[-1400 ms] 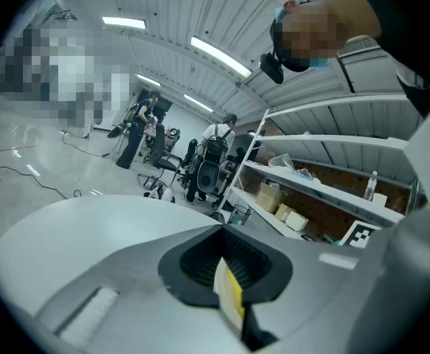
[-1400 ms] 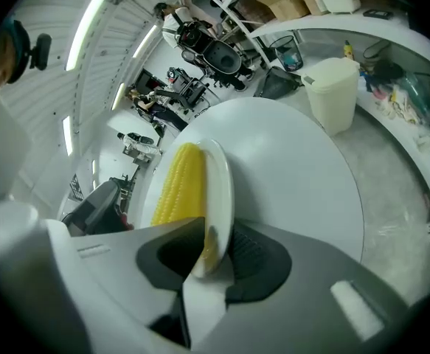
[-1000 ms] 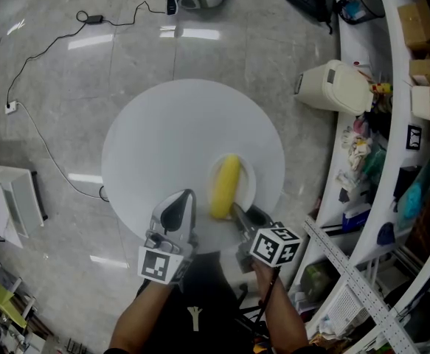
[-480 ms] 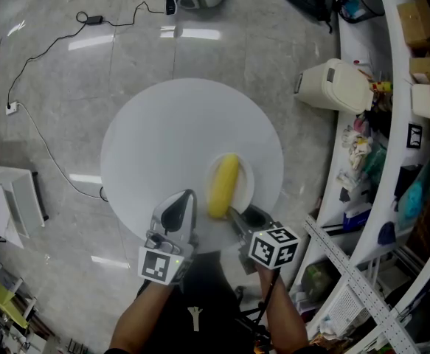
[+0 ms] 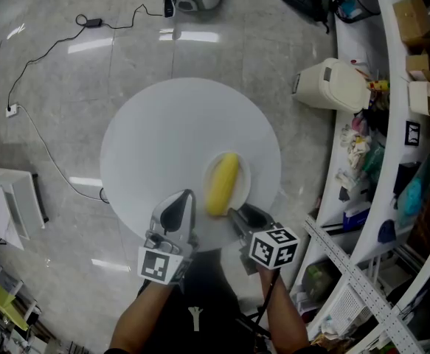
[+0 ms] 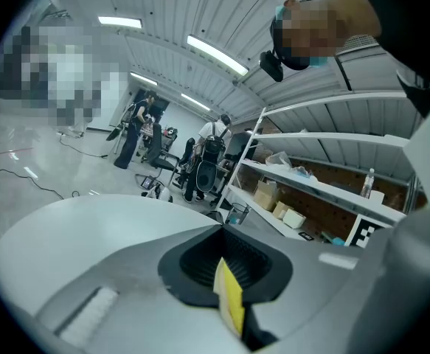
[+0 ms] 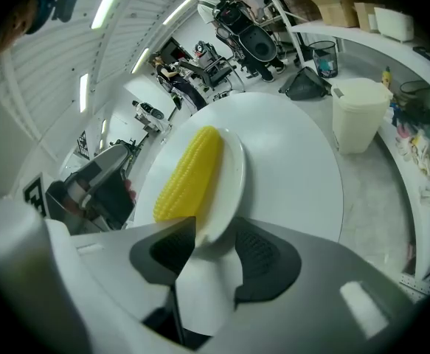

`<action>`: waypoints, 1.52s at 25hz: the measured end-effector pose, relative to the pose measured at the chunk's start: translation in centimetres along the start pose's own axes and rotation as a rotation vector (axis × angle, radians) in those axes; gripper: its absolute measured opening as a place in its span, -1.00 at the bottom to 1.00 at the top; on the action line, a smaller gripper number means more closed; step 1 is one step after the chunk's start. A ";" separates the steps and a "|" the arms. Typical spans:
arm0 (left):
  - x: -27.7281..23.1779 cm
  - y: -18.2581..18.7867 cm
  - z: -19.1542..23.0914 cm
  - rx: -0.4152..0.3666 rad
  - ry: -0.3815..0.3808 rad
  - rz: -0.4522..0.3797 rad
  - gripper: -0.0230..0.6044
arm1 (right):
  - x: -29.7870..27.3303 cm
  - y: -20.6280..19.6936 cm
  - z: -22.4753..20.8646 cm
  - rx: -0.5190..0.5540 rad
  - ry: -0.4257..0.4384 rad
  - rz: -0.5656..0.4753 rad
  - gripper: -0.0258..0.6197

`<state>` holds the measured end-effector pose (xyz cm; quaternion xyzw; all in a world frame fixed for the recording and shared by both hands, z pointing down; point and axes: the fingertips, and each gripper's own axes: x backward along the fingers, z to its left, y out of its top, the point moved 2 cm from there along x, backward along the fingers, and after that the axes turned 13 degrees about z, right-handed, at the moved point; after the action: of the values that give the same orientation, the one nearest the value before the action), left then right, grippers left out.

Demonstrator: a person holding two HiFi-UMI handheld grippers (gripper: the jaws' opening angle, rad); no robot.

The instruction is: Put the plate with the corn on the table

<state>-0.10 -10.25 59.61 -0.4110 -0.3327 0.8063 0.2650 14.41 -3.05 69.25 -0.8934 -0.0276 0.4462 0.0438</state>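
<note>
plate with corn sits on table; right gripper jaws opening round its rim, left gripper pressed together.

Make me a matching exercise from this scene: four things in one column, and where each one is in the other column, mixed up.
Things
1. corn cob
2. plate
3. round table
4. white bin

Places
A. on the floor, to the right of the table
B. directly under the plate
C. lying on the plate
D. on the table, under the corn cob

Pairs: 1-C, 2-D, 3-B, 4-A
</note>
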 end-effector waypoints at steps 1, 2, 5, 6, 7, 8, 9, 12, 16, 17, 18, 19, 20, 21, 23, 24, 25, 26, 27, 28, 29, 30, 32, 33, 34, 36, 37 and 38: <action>0.1 0.0 -0.1 -0.001 -0.001 -0.001 -0.92 | 0.1 -0.1 -0.1 -0.003 0.000 -0.002 -0.36; 0.1 0.0 -0.2 -0.002 -0.003 -0.001 -0.92 | 0.1 -0.2 -0.1 -0.008 0.000 -0.003 -0.36; 0.5 0.0 -0.5 -0.009 -0.010 -0.001 -0.92 | 0.4 -0.5 0.0 -0.023 0.001 -0.015 -0.36; 0.6 0.0 -0.6 -0.012 -0.012 0.000 -0.92 | 0.5 -0.6 0.0 -0.028 0.000 -0.021 -0.36; 0.7 0.0 -0.7 -0.014 -0.013 0.000 -0.92 | 0.7 -0.6 0.1 -0.032 -0.002 -0.027 -0.36; 0.9 0.1 -0.8 -0.016 -0.015 -0.001 -0.92 | 0.9 -0.7 0.1 -0.034 -0.005 -0.033 -0.36; 1.1 0.2 -0.9 -0.018 -0.017 -0.004 -0.92 | 1.1 -0.7 0.2 -0.036 -0.009 -0.039 -0.36; 1.7 0.4 -1.2 -0.026 -0.026 -0.005 -0.92 | 1.9 -0.8 0.6 -0.047 -0.007 -0.068 -0.37; 2.8 0.4 -1.4 -0.033 -0.036 0.003 -0.92 | 2.8 -1.0 1.5 -0.070 0.003 -0.112 -0.44; 3.2 0.4 -1.4 -0.037 -0.037 0.001 -0.92 | 3.1 -1.0 1.8 -0.068 -0.001 -0.124 -0.49; 3.6 0.5 -1.5 -0.040 -0.039 0.000 -0.92 | 3.4 -1.1 2.1 -0.063 -0.007 -0.135 -0.54; 4.0 0.5 -1.5 -0.043 -0.040 0.003 -0.92 | 3.6 -1.1 2.4 -0.058 -0.014 -0.146 -0.56; 4.4 0.4 -1.6 -0.047 -0.042 0.007 -0.92 | 3.9 -1.2 2.7 -0.054 -0.019 -0.157 -0.59; 4.8 0.3 -1.6 -0.050 -0.044 0.012 -0.92 | 4.2 -1.3 3.0 -0.051 -0.023 -0.166 -0.61; 5.6 0.3 -1.8 -0.056 -0.050 0.017 -0.92 | 4.7 -1.5 3.8 -0.045 -0.032 -0.180 -0.65; 6.2 0.3 -1.9 -0.059 -0.053 0.018 -0.92 | 5.0 -1.7 4.2 -0.042 -0.039 -0.184 -0.69; 6.7 0.4 -2.0 -0.063 -0.057 0.018 -0.92 | 5.3 -1.9 4.5 -0.038 -0.047 -0.189 -0.74; 7.2 0.4 -2.2 -0.067 -0.061 0.016 -0.92 | 5.6 -2.1 4.9 -0.035 -0.054 -0.195 -0.83; 7.7 0.5 -2.4 -0.071 -0.065 0.013 -0.92 | 5.9 -2.3 5.2 -0.032 -0.060 -0.201 -0.86; 8.2 0.7 -2.6 -0.075 -0.070 0.009 -0.92 | 6.2 -2.4 5.5 -0.029 -0.064 -0.208 -0.88; 8.6 0.8 -2.7 -0.080 -0.075 0.005 -0.92 | 6.4 -2.4 5.9 -0.026 -0.066 -0.215 -0.89; 9.0 1.0 -2.9 -0.086 -0.080 0.002 -0.92 | 6.7 -2.5 6.3 -0.025 -0.065 -0.223 -0.89; 10.2 1.4 -3.4 -0.102 -0.095 -0.002 -0.92 | 7.3 -2.9 7.4 -0.022 -0.062 -0.238 -0.89; 10.8 1.6 -3.7 -0.109 -0.103 -0.001 -0.92 | 7.6 -3.0 7.9 -0.021 -0.060 -0.247 -0.89; 11.3 1.7 -4.0 -0.113 -0.109 0.000 -0.92 | 8.0 -3.2 8.5 -0.020 -0.059 -0.256 -0.89; 12.4 1.9 -4.5 -0.115 -0.120 0.003 -0.92 | 8.7 -3.3 9.5 -0.016 -0.063 -0.279 -0.89; 12.9 2.1 -4.8 -0.119 -0.126 0.001 -0.92 | 9.1 -3.4 10.0 -0.014 -0.065 -0.291 -0.89; 13.5 2.3 -5.1 -0.124 -0.132 -0.002 -0.92 | 9.5 -3.4 10.6 -0.013 -0.066 -0.305 -0.89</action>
<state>-3.16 -0.63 49.07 -0.3724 -0.3991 0.8091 0.2175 11.59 1.77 55.71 -0.8641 -0.1672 0.4632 0.1044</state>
